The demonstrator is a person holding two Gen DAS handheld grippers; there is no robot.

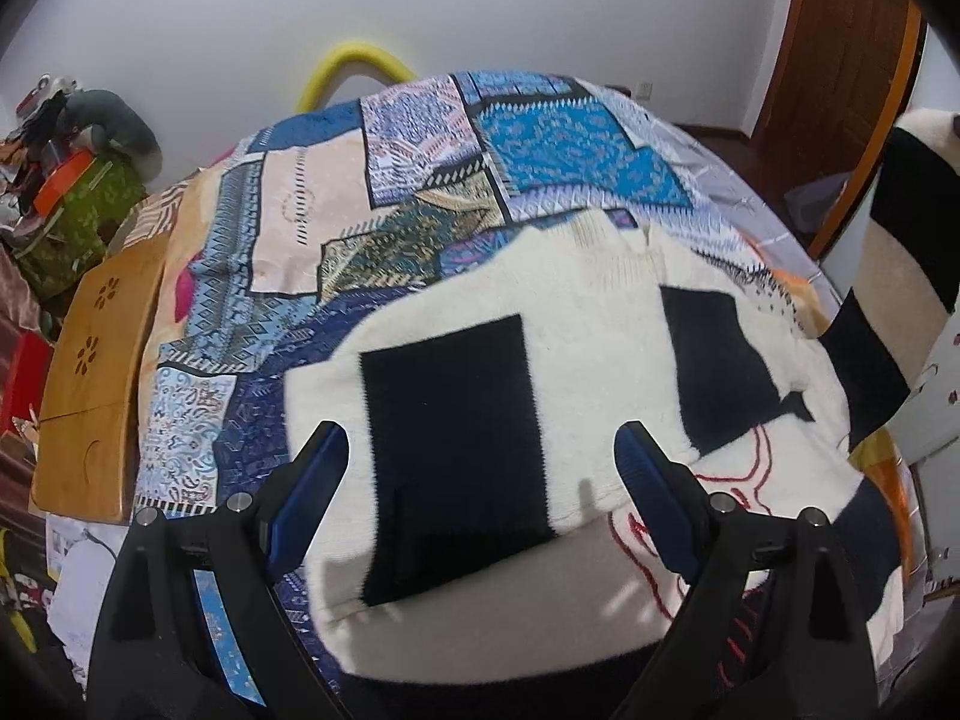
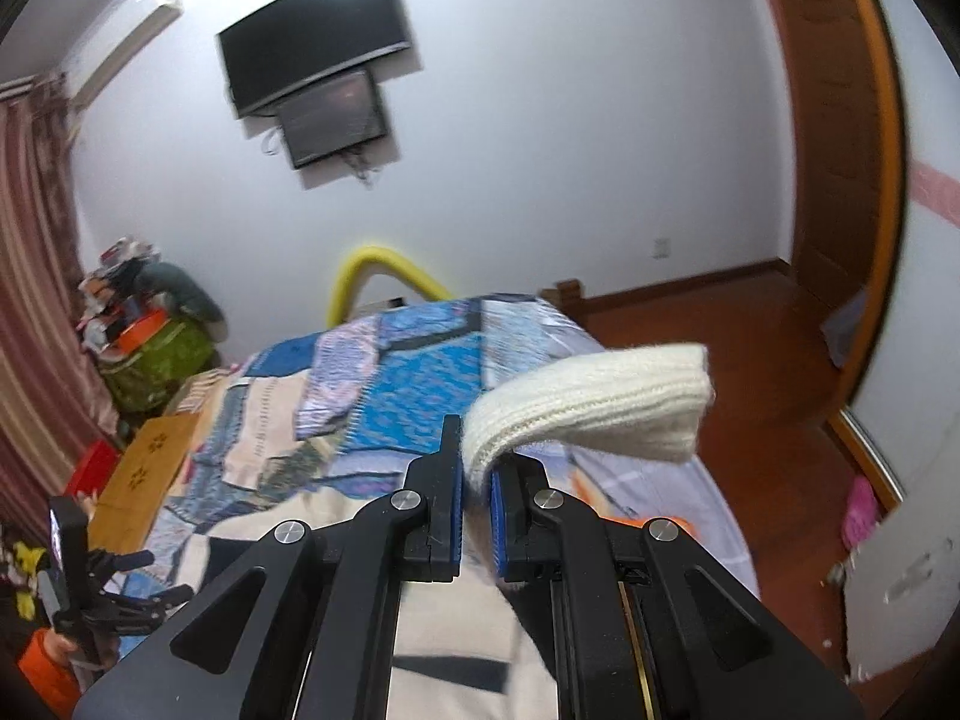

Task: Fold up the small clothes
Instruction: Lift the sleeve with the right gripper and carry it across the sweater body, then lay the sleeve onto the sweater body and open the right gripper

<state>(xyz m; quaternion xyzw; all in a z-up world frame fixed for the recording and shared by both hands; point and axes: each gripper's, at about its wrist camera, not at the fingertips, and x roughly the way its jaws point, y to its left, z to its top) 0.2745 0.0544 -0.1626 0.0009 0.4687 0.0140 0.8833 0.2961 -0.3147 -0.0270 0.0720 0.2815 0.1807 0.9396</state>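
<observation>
- The sweater (image 1: pixel 600 324), cream knit with black blocks and a red stitched outline, lies spread on the bed (image 1: pixel 312 228), over a patchwork cover of blue, teal and beige panels.
- One sleeve (image 1: pixel 888 276), banded black and cream, is lifted off the bed at the right edge of the left wrist view and hangs in the air.
- The left gripper (image 1: pixel 480 456) hovers above the sweater's big black patch; its jaws stand wide apart with nothing between them, and its blue pads (image 1: pixel 312 474) touch no cloth.
- The right gripper (image 2: pixel 477 468) has its jaws clenched on the ribbed cream cuff (image 2: pixel 600 402), which curls out to the right above the bed.
- Beside the bed on the left lies a wooden board (image 1: pixel 90 372) with flower cut-outs, just beside the cover's edge.
- Further left, a pile of clutter (image 1: pixel 72 168) rests on a green bag against the wall.
- A yellow padded tube (image 1: pixel 354 66) arches behind the far end of the bed.
- Two dark screens (image 2: pixel 312 66) hang on the white wall, one below the other.
- A wooden door (image 2: pixel 834 138) stands to the right, with wooden floor (image 2: pixel 708 324) beneath it.
- Striped curtains (image 2: pixel 30 276) hang at the far left.
</observation>
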